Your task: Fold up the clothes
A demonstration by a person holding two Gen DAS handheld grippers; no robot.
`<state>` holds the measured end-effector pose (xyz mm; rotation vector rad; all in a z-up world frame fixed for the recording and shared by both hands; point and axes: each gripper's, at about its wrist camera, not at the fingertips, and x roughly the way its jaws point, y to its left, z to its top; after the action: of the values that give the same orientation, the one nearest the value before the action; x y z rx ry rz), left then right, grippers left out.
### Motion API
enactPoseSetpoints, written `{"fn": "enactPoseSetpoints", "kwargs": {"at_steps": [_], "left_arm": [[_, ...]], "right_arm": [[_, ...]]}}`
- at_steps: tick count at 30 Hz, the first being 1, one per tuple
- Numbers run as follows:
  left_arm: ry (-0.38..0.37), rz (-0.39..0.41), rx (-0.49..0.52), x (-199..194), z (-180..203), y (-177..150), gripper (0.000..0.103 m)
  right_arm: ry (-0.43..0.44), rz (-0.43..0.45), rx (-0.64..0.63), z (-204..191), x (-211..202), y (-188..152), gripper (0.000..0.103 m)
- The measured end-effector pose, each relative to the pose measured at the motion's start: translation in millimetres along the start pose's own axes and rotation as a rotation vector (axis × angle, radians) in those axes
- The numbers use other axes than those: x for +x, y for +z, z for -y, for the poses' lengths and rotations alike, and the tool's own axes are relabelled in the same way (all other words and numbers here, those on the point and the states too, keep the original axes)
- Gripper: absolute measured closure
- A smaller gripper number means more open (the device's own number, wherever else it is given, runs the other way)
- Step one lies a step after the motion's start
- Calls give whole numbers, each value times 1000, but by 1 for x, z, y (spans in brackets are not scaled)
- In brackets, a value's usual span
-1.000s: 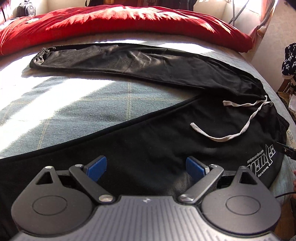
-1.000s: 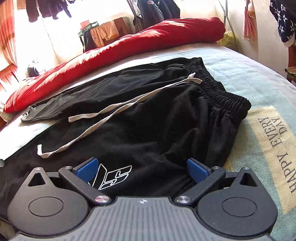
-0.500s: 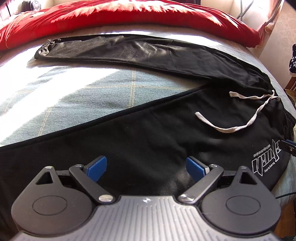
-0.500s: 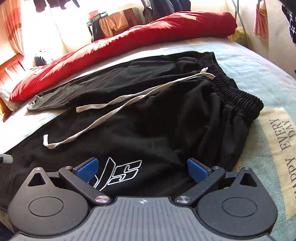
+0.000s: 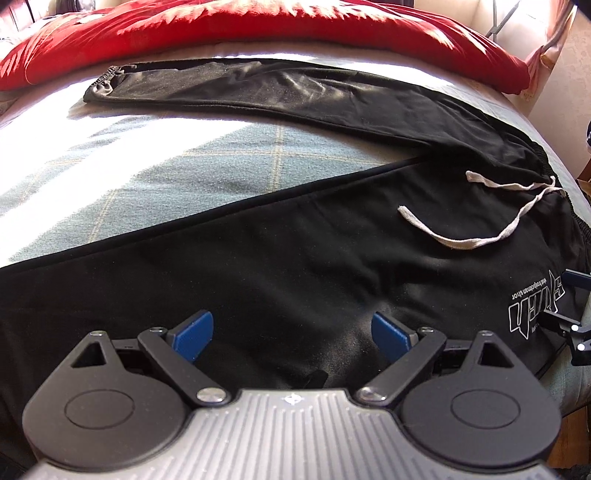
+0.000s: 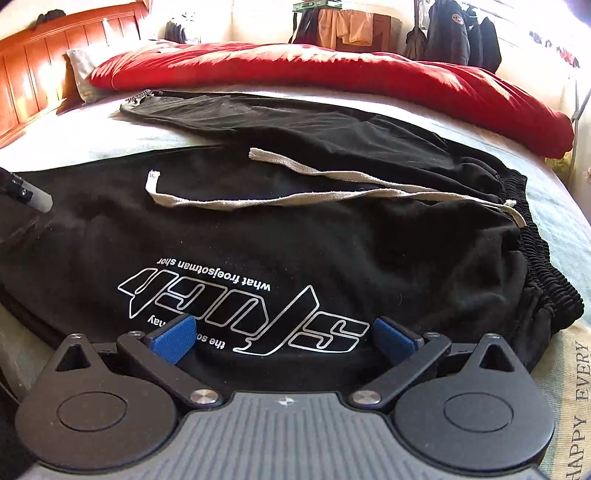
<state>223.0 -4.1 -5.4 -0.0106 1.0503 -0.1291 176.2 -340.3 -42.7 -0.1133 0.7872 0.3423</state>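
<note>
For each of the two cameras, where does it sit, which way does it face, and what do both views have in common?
Left wrist: on the left tongs, open, low over the near leg of the black trousers, facing across the bed to the red duvet; right tongs' tip at the right edge.
Right wrist: on the right tongs, open, over the white logo near the waistband, facing the headboard.
Shared: trousers, white drawstring, duvet.

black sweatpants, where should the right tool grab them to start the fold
Grip the black sweatpants at the near edge below the white logo, coming in low from the near bedside. The right tool already sits open there; that fabric lies flat, unlike the bunched elastic waistband.
</note>
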Motion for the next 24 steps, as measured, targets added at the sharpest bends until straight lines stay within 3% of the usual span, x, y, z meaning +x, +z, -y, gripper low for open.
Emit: {"fn": "enactPoseSetpoints", "kwargs": {"at_steps": [4,8,12,17,24], "left_arm": [[31,12,-10,-12,-11,-8,10],[69,3,-30,-21,-25,-24,10],[92,-15,-81,-28,-41,-48,10],[112,-45,-170,-22,-59,-84,10],[132,35,-230,-45,-77,-83,9]], "right_arm": [[16,59,-7,2,-14,16,0],[59,81,27,-4,-3,33,0],[107,30,55,-19,23,42,0],[65,-61,27,-31,50,45,0],[36,-105,43,-33,59,49,0]]}}
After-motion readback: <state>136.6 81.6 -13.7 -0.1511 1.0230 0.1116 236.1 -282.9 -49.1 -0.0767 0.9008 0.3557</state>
